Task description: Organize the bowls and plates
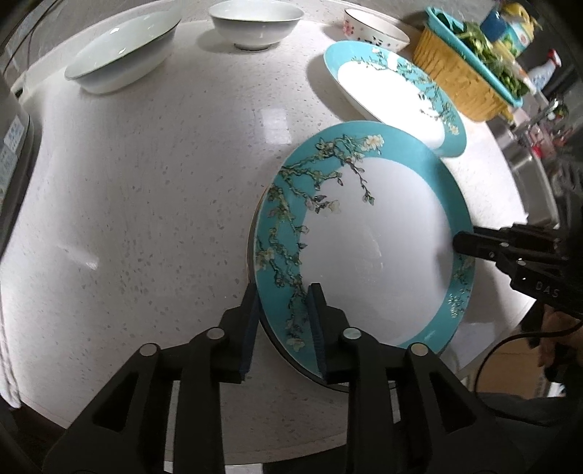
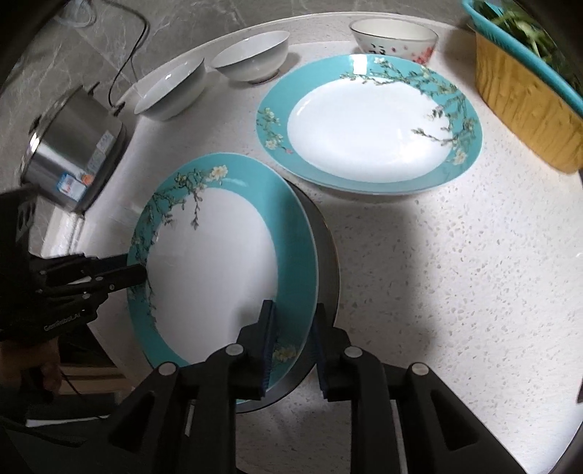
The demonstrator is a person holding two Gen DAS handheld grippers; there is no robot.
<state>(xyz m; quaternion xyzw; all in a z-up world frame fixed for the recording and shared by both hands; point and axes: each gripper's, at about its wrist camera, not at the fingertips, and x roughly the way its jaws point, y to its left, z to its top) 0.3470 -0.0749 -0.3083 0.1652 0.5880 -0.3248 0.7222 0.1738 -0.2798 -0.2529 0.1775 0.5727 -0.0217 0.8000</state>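
The speckled white counter (image 1: 153, 189) fills most of both views. At the centre right of the left wrist view, a large turquoise-rimmed plate (image 1: 379, 233) with a blossom-branch pattern sits on top of a darker plate (image 2: 326, 248), whose edge shows beside it at the middle of the right wrist view. A second turquoise plate (image 1: 393, 91) lies flat just beyond it, toward the upper right of the left wrist view, the two rims close together.

A yellow basket (image 1: 459, 84) with a teal tray of greens stands at the upper right. A steel pot (image 2: 73, 153) sits at the left edge of the right wrist view.

Two plain white bowls (image 1: 120, 62) (image 1: 255, 22) stand side by side along the top left of the left wrist view, and a smaller flowered bowl (image 1: 375, 29) stands behind the second plate.

The left gripper (image 1: 282, 328) straddles the near rim of the stacked plate, its jaws apart with a gap at the pads. The right gripper (image 2: 293, 350) straddles the opposite rim, its jaws likewise parted and not pressing.
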